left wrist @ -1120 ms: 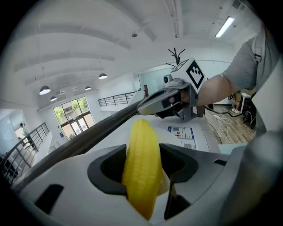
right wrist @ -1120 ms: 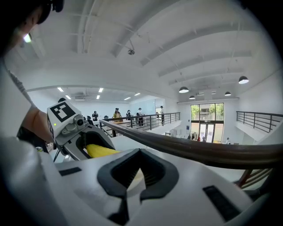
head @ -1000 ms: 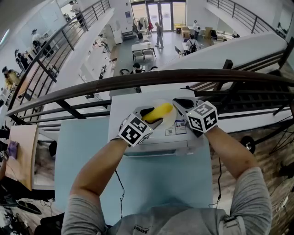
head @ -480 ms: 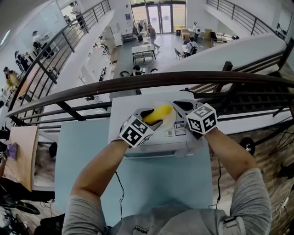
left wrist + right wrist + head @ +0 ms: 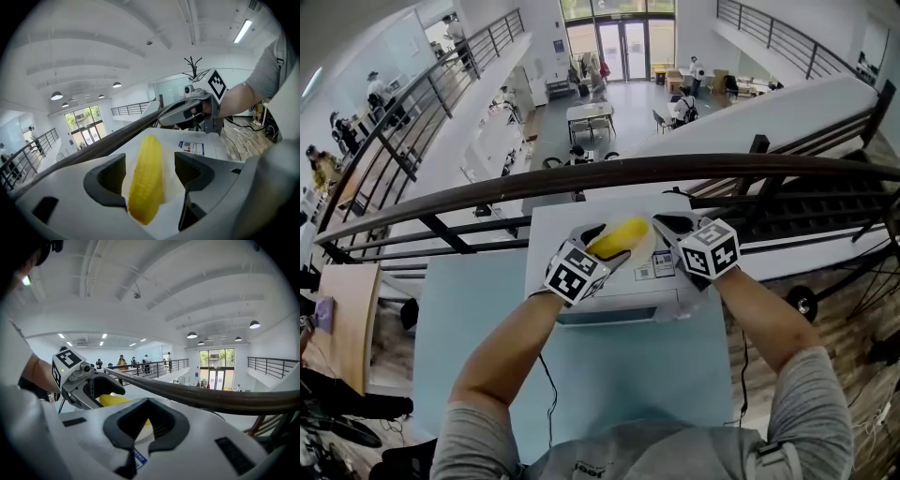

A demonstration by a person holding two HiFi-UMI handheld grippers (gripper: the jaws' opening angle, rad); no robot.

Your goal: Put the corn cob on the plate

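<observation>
**A:** Your left hand-held gripper (image 5: 151,179) has just been opening its jaws, and they now stand wide apart.

**B:** Yes, and the corn cob (image 5: 146,176) lies lengthwise between them, no pad pressing on it. One pad is well clear. The other sits just beside the cob, and you cannot tell whether it grazes it.

**A:** So where does the cob rest?

**B:** On the white plate (image 5: 169,183), which shows under it and to its side.

**A:** Your right hand-held gripper (image 5: 146,427) has its jaws together on nothing and hangs near the plate's other side.

**B:** Then I judge the placing itself done. You only need to draw the left one back along the cob's line. Nudge it and a round cob may roll off the plate.
</observation>
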